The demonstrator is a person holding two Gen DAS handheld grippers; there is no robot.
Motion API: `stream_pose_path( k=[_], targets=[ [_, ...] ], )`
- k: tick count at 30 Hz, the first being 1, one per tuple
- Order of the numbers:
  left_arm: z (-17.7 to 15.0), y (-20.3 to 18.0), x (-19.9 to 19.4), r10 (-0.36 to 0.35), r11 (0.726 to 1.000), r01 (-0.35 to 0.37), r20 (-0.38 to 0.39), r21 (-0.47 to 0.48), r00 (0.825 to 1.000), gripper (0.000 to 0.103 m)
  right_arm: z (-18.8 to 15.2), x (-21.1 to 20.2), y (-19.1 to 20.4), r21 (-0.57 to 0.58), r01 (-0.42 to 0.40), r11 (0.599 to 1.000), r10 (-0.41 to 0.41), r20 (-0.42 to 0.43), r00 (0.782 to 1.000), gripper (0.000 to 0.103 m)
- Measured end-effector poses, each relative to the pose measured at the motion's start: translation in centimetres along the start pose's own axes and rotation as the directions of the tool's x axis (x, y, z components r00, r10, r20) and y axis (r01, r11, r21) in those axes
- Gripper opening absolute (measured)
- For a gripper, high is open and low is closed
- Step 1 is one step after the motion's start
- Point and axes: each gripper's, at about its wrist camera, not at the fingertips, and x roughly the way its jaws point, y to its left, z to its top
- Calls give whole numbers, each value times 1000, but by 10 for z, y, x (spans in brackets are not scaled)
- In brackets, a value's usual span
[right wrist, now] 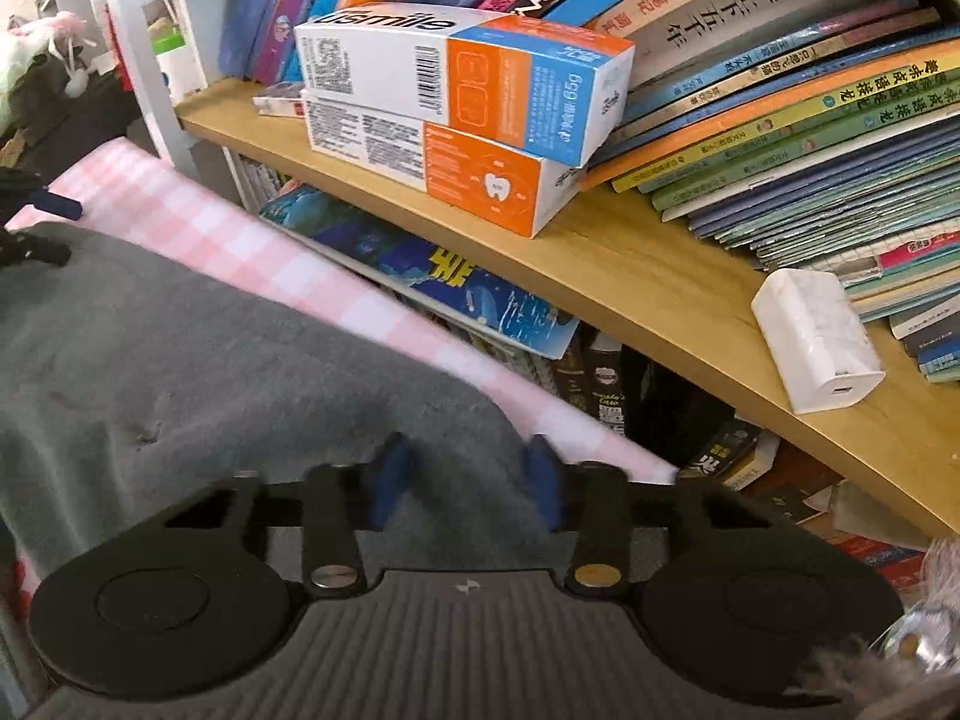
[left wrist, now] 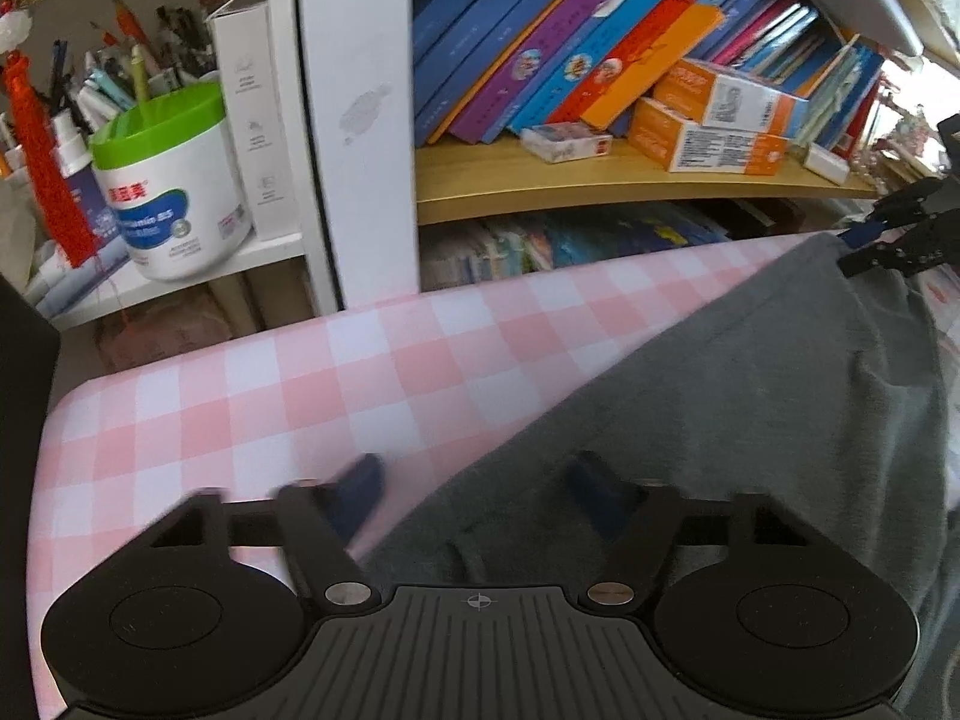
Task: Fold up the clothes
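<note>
A grey garment (left wrist: 750,372) lies spread on the bench (left wrist: 252,396), which wears a pink-and-white check cloth; its edge runs diagonally across the left wrist view, leaving check bare to the left; the left gripper (left wrist: 477,495) hangs low over that near edge, fingers (left wrist: 360,492) wide apart, one above the check and one above the grey cloth, holding nothing; the right gripper (right wrist: 465,480) sits at the garment's (right wrist: 210,360) far corner by the bench edge, blue-tipped fingers (right wrist: 390,474) parted with grey fabric lying between them, nothing pinched; behind the bench, a wooden shelf (right wrist: 660,276) carries leaning books (left wrist: 540,42), two orange-and-white boxes (right wrist: 456,120) and a white charger (right wrist: 816,342); a green-lidded tub (left wrist: 174,180) stands on a white shelf to the left
</note>
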Motion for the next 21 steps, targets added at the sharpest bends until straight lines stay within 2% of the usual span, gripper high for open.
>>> stream_pose_path(
  k=[1, 3, 7, 10, 14, 21],
  targets=[
    [1, -1, -1, -8, 1000, 8, -3, -1, 1000, 37, 0, -1, 1, -4, -2, 1000, 2, -3, 1000, 19],
    [1, -4, -2, -16, 1000, 16, -10, -7, 1000, 26, -2, -5, 6, -16, 7, 1000, -7, -6, 1000, 15],
    [2, -12, -13, 30, 1000, -30, 22, -3, 999, 2, -2, -22, 18, -28, 64, 998, -63, 52, 997, 14],
    [3, -16, -34, 41, 999, -39, 77, -20, 996, 2, -4, -43, 29, -41, 108, 993, -102, 113, 988, 14],
    [-4, -32, -62, 43, 999, -44, 128, 5, 991, 2, -13, -74, 50, -72, 156, 985, -142, 170, 975, 13],
    [-25, -64, -121, 38, 999, -45, 206, 29, 978, 1, -54, -132, 90, -67, 228, 971, -205, 254, 945, 13]
  ],
)
